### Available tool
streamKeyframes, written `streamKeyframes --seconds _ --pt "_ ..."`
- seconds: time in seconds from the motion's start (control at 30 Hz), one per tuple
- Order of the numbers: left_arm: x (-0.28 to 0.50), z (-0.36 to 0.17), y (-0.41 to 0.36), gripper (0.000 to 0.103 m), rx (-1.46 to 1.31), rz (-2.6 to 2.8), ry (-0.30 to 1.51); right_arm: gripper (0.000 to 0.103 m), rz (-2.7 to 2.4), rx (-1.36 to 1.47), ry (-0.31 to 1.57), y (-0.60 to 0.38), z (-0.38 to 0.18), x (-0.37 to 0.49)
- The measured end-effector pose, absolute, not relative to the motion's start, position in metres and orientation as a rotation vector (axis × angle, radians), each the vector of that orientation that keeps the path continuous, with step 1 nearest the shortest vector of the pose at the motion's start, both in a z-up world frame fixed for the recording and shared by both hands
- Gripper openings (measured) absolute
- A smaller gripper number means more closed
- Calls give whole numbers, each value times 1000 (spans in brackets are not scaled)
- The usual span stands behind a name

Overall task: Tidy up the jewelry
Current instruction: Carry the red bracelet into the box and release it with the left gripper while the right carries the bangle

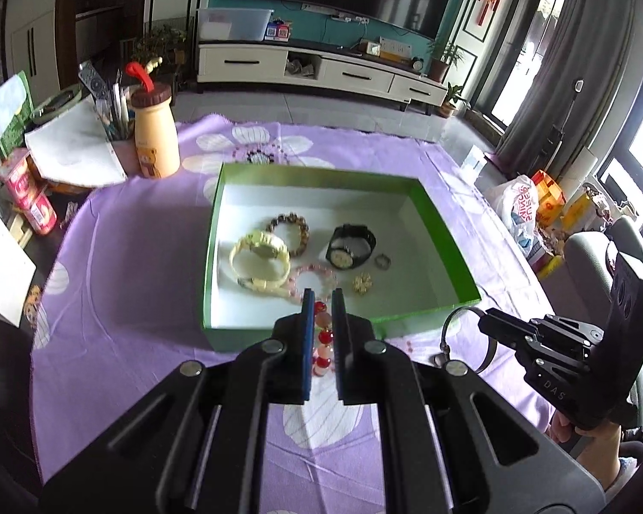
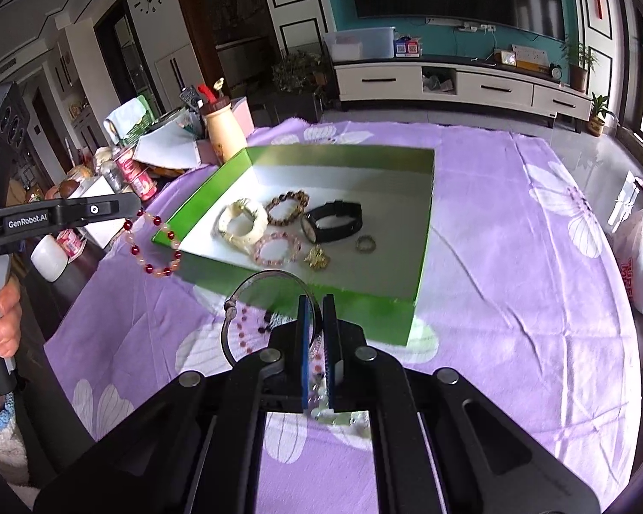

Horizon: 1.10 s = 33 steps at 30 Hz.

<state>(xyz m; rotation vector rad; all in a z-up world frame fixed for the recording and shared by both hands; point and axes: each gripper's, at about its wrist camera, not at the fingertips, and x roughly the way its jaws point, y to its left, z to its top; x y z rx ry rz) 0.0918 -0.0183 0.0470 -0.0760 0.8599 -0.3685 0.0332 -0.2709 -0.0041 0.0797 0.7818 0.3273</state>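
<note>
A green box [image 1: 446, 231] [image 2: 424, 231] with a white floor holds a cream bangle [image 1: 259, 261], a brown bead bracelet [image 1: 289, 231], a black watch [image 1: 349, 246], a pink bead bracelet [image 1: 315, 276], a gold brooch [image 1: 362, 285] and a small ring [image 1: 382, 261]. My left gripper [image 1: 323, 300] is shut on a red and pink bead bracelet [image 1: 323, 338] [image 2: 154, 244], held in the air before the box's near wall. My right gripper [image 2: 316, 300] [image 1: 482, 321] is shut on a thin silver bangle [image 2: 261, 276] [image 1: 450, 325], held above the cloth beside the box.
A purple flowered cloth [image 1: 128, 257] covers the table. A beaded string [image 2: 246, 330] lies on it under the silver bangle. A yellow bottle [image 1: 154, 128], a pen holder [image 1: 118, 128], papers and red cans [image 1: 25, 197] crowd the far left. Bags [image 1: 523, 210] stand at the right.
</note>
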Motion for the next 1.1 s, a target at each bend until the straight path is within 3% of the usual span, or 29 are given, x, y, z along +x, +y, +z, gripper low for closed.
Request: streamKeyframes --seconds 0.43,1.1 --pt "131 59 -42 7 -61 -367 852 5 288 75 746 -278 7 60" --pt "173 17 -90 7 -22 -391 953 5 252 20 789 -274 -12 97"
